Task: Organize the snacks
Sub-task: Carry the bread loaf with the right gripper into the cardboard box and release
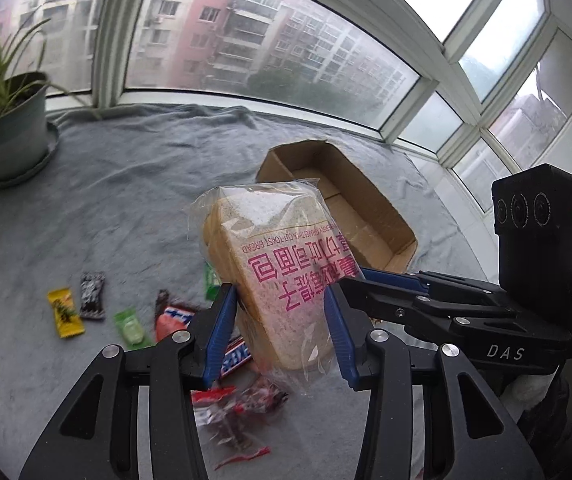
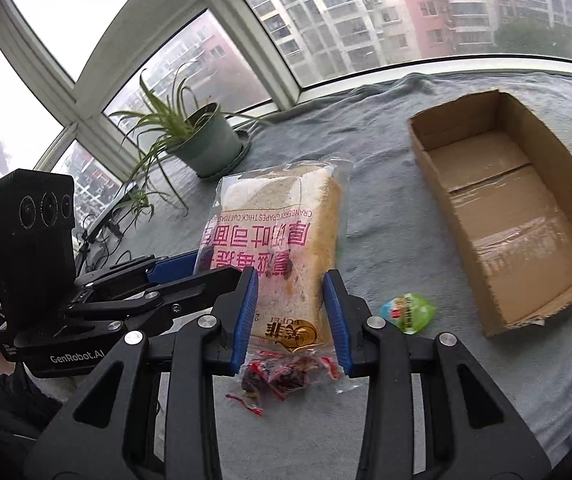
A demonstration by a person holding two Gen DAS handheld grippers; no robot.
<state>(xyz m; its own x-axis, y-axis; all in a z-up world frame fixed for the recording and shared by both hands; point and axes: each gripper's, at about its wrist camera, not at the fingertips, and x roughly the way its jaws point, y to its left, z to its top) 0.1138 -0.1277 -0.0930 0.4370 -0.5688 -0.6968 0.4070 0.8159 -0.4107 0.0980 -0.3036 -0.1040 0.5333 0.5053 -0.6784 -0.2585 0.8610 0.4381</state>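
A clear bag of sliced toast bread with pink print is held up above the grey cloth. My left gripper is shut on its lower part, blue pads pressing both sides. My right gripper is also shut on the same bread bag, gripping its near end. The right gripper shows in the left wrist view, and the left gripper shows in the right wrist view. An open, empty cardboard box lies beyond the bread; in the right wrist view the box is to the right.
Small candies lie on the cloth: yellow, black, green, a Snickers bar and a red-printed clear packet. A round green snack lies near the box. A potted plant stands at the window.
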